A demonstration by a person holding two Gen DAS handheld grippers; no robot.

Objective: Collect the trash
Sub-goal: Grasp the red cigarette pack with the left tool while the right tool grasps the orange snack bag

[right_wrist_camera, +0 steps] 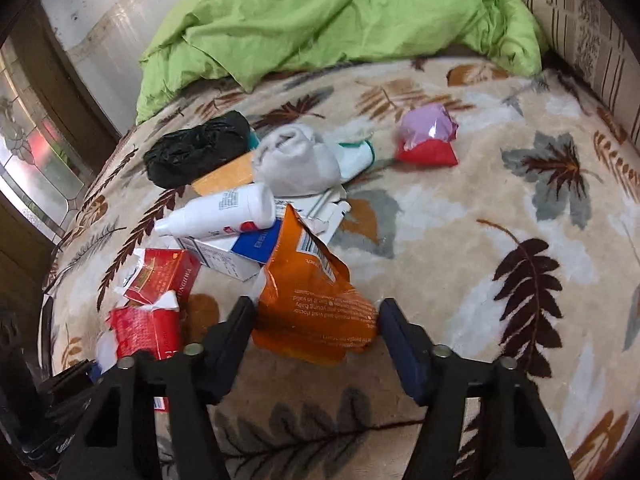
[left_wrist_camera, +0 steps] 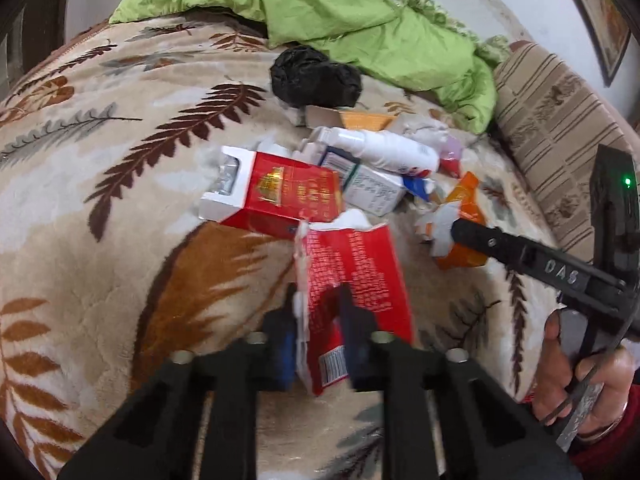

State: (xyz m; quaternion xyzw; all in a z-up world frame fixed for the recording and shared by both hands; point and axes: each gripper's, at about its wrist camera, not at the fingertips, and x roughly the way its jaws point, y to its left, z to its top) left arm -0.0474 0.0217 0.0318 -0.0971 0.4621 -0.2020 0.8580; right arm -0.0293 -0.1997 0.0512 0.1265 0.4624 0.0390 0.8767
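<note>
Trash lies in a heap on a leaf-patterned blanket (left_wrist_camera: 120,200). My left gripper (left_wrist_camera: 316,300) is shut on a torn red carton (left_wrist_camera: 352,276), which also shows in the right wrist view (right_wrist_camera: 144,328). A second red carton (left_wrist_camera: 280,192) lies just beyond it. My right gripper (right_wrist_camera: 316,312) is open, its fingers on either side of an orange pouch (right_wrist_camera: 308,300); the pouch also shows in the left wrist view (left_wrist_camera: 464,216). A white bottle (right_wrist_camera: 224,212), a white and blue box (right_wrist_camera: 236,252), a black bag (right_wrist_camera: 196,152) and a red and pink wrapper (right_wrist_camera: 428,140) lie further off.
A crumpled green quilt (right_wrist_camera: 320,20) lies at the back of the bed. A striped cushion (left_wrist_camera: 560,128) stands at the right. A grey sock (right_wrist_camera: 296,164) lies in the heap. A window (right_wrist_camera: 36,152) is at the left.
</note>
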